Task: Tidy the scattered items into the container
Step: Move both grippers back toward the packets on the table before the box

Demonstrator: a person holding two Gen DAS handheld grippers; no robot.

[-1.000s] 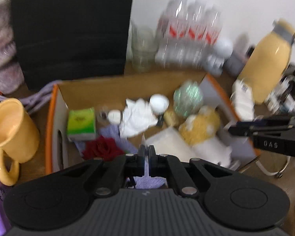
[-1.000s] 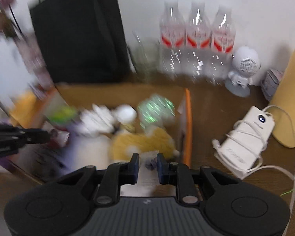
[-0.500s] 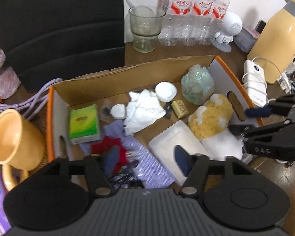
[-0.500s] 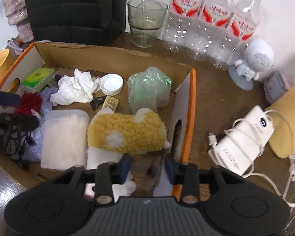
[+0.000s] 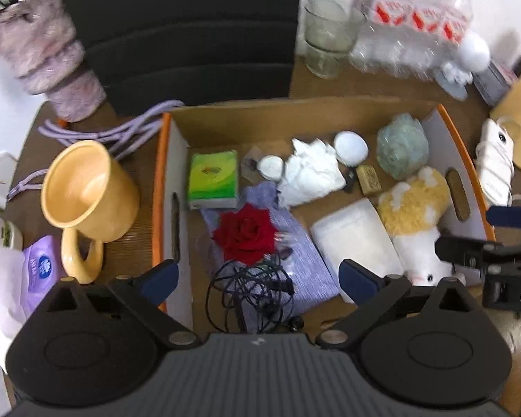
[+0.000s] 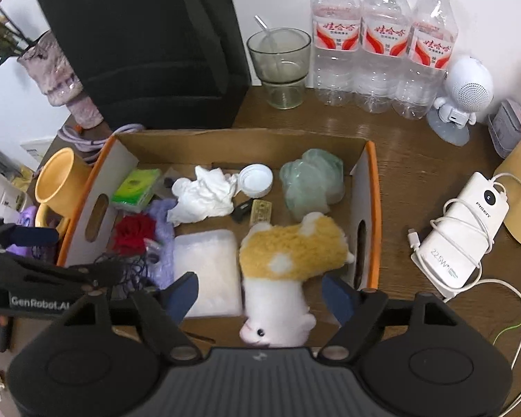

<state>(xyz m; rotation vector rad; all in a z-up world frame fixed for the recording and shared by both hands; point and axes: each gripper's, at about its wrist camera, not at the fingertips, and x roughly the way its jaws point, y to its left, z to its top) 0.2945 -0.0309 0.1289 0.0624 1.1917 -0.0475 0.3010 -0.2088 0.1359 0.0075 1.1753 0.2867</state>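
Both grippers hang over the near edge of the open cardboard box with orange-edged end flaps (image 6: 371, 187), which sits on the brown wooden table (image 6: 416, 173). Left gripper (image 5: 258, 279): fingers spread wide, nothing between them, over the tangled black earphone cable (image 5: 250, 292) and the red fabric rose (image 5: 245, 234), both lying on a lilac cloth (image 5: 302, 271) at the box's left end. Right gripper (image 6: 260, 293): fingers likewise released and empty, straddling the white-and-tan plush toy (image 6: 288, 253) at the box's right end. Inside the box also: green tissue packet (image 6: 135, 187), crumpled white tissue (image 6: 205, 196), white round lid (image 6: 255, 180), small gold-coloured block (image 6: 260, 212), pale green crinkled bag (image 6: 312, 182), flat white padded packet (image 6: 206, 271). Outside, left of the box: a yellow ceramic mug (image 5: 87, 201). Behind it: a clear glass tumbler (image 6: 281, 66) and three clear plastic water bottles (image 6: 382, 41). Right of the box: a white power bank wrapped in its cable (image 6: 462, 236).
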